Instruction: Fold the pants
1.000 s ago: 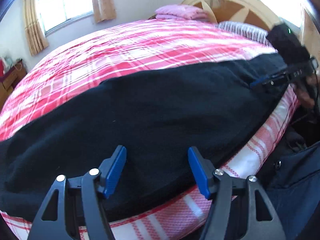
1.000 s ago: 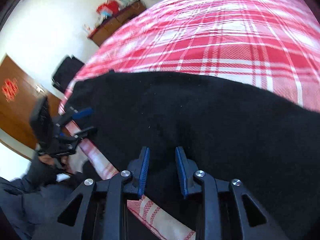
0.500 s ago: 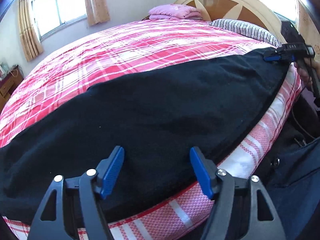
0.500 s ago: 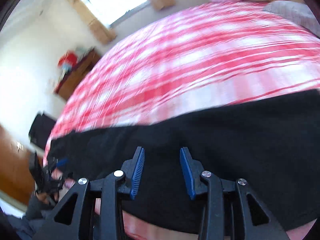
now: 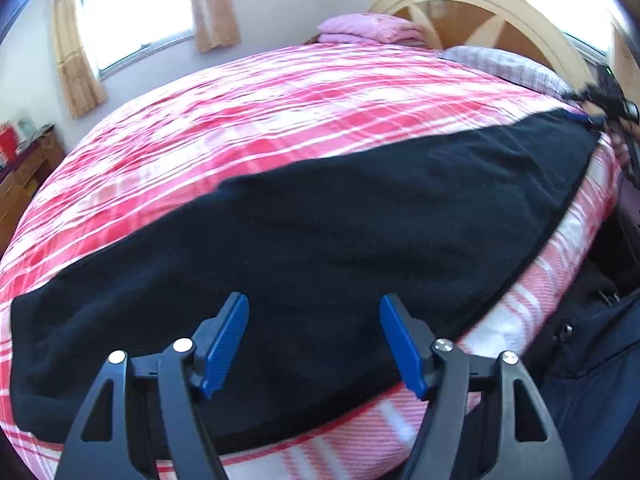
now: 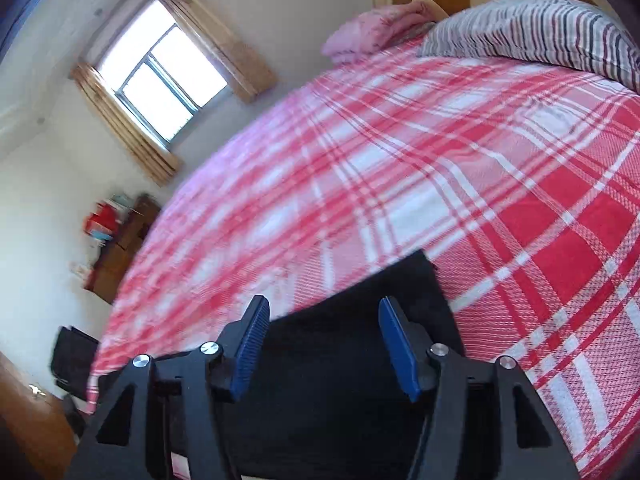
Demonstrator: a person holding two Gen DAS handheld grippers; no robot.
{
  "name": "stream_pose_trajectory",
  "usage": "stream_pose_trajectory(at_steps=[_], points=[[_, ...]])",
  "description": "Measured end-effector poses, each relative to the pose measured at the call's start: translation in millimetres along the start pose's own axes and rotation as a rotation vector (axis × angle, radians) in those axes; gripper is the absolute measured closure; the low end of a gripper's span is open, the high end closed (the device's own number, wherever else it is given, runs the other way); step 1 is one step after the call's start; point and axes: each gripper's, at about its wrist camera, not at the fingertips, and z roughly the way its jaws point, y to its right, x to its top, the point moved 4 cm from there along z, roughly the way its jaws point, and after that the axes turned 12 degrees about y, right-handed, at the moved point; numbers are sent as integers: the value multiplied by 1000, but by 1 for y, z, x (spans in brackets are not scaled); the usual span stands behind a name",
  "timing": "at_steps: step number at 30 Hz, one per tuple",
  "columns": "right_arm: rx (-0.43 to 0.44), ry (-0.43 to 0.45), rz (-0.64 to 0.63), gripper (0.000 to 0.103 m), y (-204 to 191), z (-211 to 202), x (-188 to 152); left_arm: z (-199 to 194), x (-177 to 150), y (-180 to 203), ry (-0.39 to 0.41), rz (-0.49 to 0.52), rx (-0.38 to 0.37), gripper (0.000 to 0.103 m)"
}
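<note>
Black pants point(image 5: 340, 220) lie stretched along the near edge of a bed with a red and white plaid cover point(image 5: 280, 120). My left gripper point(image 5: 314, 300) hovers open over their near left part, nothing between its blue pads. At the far right end of the pants, the right gripper point(image 5: 588, 114) shows small and blurred. In the right wrist view my right gripper point(image 6: 323, 302) stands over that end of the pants point(image 6: 416, 280). Its jaws are opening, and the cloth lies below them, not pinched.
A folded pink blanket point(image 5: 368, 30) and a striped pillow point(image 6: 540, 28) rest by the arched wooden headboard point(image 5: 480, 12). A wooden dresser point(image 5: 24, 176) stands at the left wall under a curtained window point(image 6: 168, 76). The person's dark blue clothing point(image 5: 592, 360) is at the bed's right edge.
The right gripper has swept along the pants to their end near the headboard, rolling as it went, and its jaws have spread. The left gripper has hardly moved.
</note>
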Motion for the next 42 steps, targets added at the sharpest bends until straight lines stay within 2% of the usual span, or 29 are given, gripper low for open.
stream_pose_trajectory(at_steps=[2,4,5,9,13,16,18,23,27,32,36,42], points=[[4,15,-20,44,-2,-1,-1,6,-6,-16,-37,-41,36,31],[8,12,-16,44,-6,-6,3,3,-9,-29,-24,-113,9,30],[12,27,-12,44,-7,-11,6,2,-9,-32,-23,-117,14,30],[-6,74,-3,44,-3,-25,16,-8,-3,-51,5,-94,104,30],[-47,37,13,44,10,-14,7,-17,-9,-92,14,-165,191,30],[-65,43,-27,44,5,-14,6,-16,-22,-115,-8,-246,204,30],[-73,51,-45,44,1,-19,6,-22,-23,-122,15,-278,200,30],[-145,79,-114,44,-2,-37,8,-41,-14,-144,85,-286,297,28],[-178,71,-100,44,13,-45,9,-32,-28,-164,38,-346,329,26],[-203,70,-57,44,36,-54,8,-27,-24,-153,28,-264,371,26],[-174,45,-40,44,39,-52,2,-28,-11,-140,45,-267,325,25],[-132,37,-45,44,33,-49,-2,-5,25,-89,30,-155,269,25]])
